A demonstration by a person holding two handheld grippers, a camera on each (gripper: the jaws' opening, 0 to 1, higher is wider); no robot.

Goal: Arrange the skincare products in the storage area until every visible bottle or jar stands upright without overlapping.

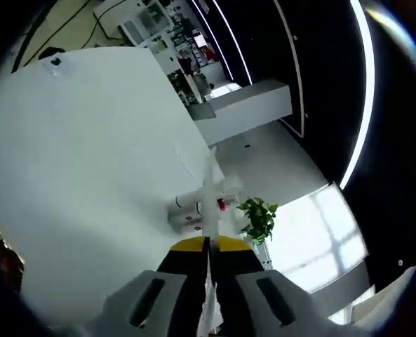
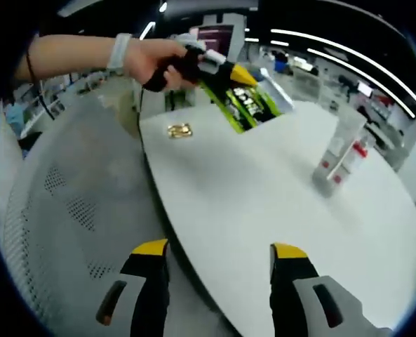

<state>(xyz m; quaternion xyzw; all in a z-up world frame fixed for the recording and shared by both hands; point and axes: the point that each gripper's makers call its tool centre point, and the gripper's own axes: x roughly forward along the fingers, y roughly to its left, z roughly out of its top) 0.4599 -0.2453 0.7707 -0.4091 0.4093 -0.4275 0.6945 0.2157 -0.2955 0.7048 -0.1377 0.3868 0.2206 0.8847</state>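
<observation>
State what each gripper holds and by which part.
The left gripper is shut on a clear tube, pinching its lower end. The right gripper is open, holding nothing.

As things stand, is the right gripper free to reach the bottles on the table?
Probably yes: the right gripper is open and empty, and bare table lies between it and the bottles; nothing blocks the way.

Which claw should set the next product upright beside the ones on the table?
Left. The left claw is shut on a tube, aimed at the bottles; the right claw hangs open and empty at the table edge.
</observation>
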